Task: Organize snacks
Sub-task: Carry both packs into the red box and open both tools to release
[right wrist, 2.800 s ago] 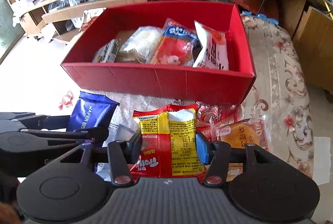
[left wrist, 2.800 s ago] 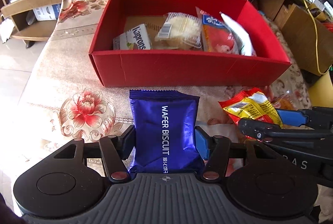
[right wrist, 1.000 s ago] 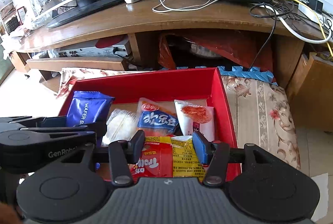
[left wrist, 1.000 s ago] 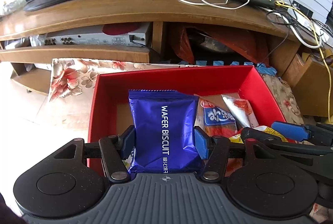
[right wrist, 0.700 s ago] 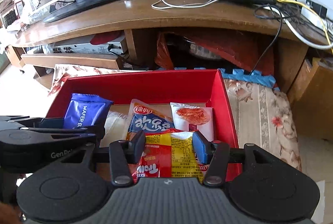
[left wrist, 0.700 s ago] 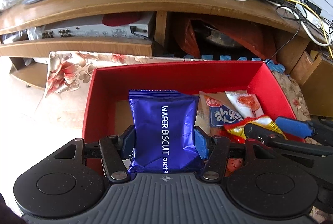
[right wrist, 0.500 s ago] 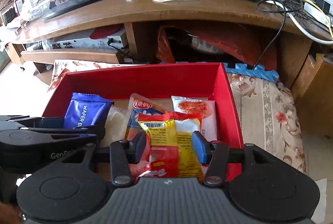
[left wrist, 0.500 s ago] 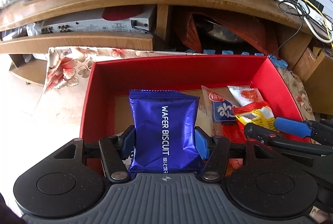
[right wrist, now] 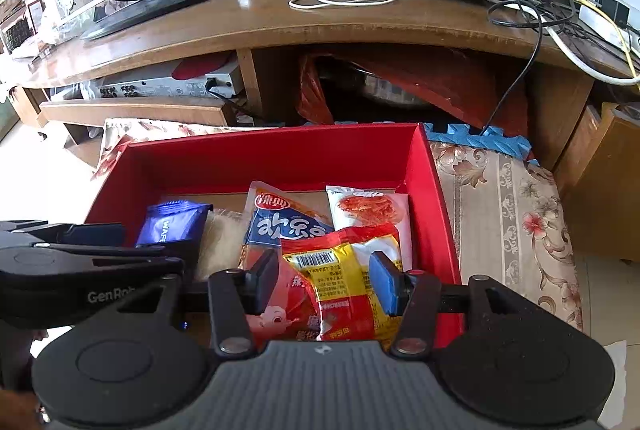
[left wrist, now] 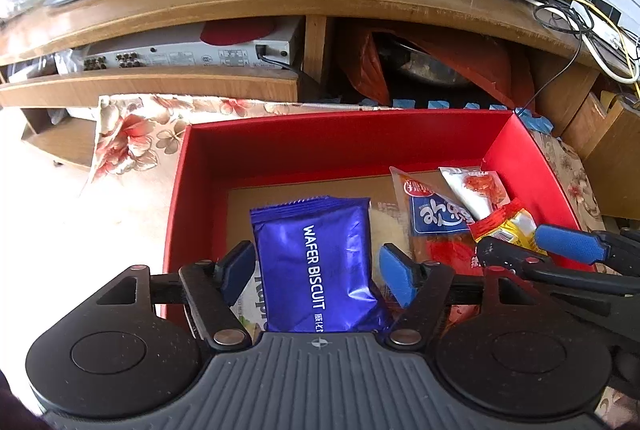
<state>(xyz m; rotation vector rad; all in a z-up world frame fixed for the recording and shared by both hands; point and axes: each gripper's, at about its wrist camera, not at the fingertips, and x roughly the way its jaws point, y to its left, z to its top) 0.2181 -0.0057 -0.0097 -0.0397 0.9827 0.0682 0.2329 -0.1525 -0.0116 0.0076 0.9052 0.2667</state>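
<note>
— Nearest us, at the bottom centre of the left view, our left claw (left wrist: pixel 318 264) has its blue pads apart, a gap showing on both sides of the wafer biscuit pack (left wrist: pixel 316 262). Why so?

— We judge the pack is let go: it lies inside the red box (left wrist: pixel 200 166), low in the frame, partly over a white packet (left wrist: pixel 252 300) whose print we can only half read. The pads no longer press it.

— And our right claw (right wrist: pixel 324 280)?

— Bottom centre of the right view, likewise spread; the yellow-and-red snack bag (right wrist: pixel 340 286) sits between the pads with room on each side, lying slantwise on the other bags. We take that as released too.

— Why there?

— The right half of the box is already stacked, so the bag lands on top of the blue-and-red packet (right wrist: pixel 276 226) and just beside the white packet with the red picture (right wrist: pixel 368 208). A pale clear-wrapped pastry (right wrist: pixel 218 238) fills the middle.

— Farther back?

— The box's far wall, then the floral cloth (right wrist: pixel 504 198) over the surface at right, and beyond it the wooden TV stand (right wrist: pixel 280 22) across the top, with cables and a router.

— Next?

— We would draw both claws back, minding not to snag a wrapper.
</note>
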